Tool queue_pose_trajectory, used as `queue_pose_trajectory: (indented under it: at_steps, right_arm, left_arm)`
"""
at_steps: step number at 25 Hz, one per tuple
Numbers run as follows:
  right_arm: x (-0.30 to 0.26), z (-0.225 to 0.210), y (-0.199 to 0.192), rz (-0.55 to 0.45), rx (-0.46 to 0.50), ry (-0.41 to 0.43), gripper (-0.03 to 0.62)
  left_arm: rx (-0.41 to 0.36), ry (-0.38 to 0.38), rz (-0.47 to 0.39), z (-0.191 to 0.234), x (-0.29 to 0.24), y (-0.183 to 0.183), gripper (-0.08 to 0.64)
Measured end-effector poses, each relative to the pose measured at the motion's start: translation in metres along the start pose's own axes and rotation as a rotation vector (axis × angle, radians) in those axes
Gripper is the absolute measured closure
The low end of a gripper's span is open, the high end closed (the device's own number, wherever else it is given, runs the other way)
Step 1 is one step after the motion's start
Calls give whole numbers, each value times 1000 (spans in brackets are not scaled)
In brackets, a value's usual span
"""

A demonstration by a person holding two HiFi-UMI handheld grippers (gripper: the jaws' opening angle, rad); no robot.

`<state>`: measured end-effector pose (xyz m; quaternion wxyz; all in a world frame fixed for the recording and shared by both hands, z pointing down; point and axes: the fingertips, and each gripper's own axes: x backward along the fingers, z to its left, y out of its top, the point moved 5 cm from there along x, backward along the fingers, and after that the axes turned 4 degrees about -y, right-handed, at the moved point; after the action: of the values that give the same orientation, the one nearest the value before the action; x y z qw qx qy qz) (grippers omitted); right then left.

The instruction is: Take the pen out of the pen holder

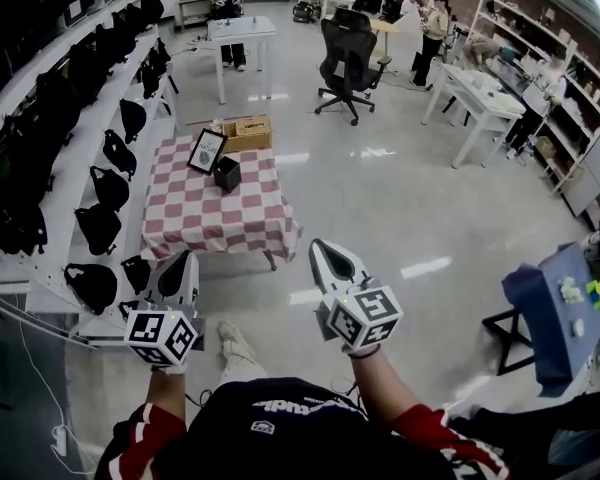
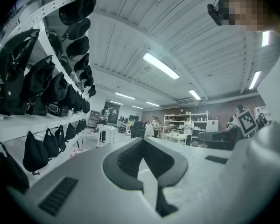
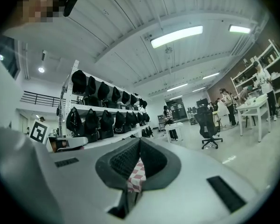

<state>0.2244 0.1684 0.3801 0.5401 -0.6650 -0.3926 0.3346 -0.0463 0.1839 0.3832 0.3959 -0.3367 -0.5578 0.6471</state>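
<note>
Shelves (image 1: 65,183) of black bags (image 1: 98,228) run down the left of a workshop. Ahead stands a low table (image 1: 270,256) under a red-and-white checked cloth (image 1: 205,213). At its far edge are a brown box (image 1: 245,133) and a framed card (image 1: 207,151), with the black pen holder (image 1: 227,173) just beside the card. The pen itself is too small to make out.

Nearer the camera, well apart from the table, a person holds the left gripper (image 1: 185,258) and right gripper (image 1: 318,246) level. In both gripper views the jaw tips meet with nothing between them: left gripper (image 2: 142,141), and right gripper (image 3: 139,141), where only the cloth shows through the gap behind the tips.

The approach has not begun, and both claws would need to part before any grasp. The holder looks light. A pull that is not straight up could tip it or drag it across the cloth, and a wide reach could knock the card over. Bracing the holder with the other claw would likely help.

No brand can be read. The card bears a square code pattern, the cubes (image 1: 162,338) on the grippers carry square markers, and the shirt (image 1: 280,433) print is too blurred to read.
</note>
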Motion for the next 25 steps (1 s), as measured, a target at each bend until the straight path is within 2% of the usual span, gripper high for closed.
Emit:
queue_pose_trajectory:
  at_steps: [15, 25]
  right_arm:
    - [-49, -11, 1, 44, 24, 16, 597]
    - [-121, -20, 8, 68, 41, 29, 597]
  left_arm:
    - [31, 33, 5, 39, -33, -4, 557]
    - [28, 53, 14, 92, -80, 2, 557]
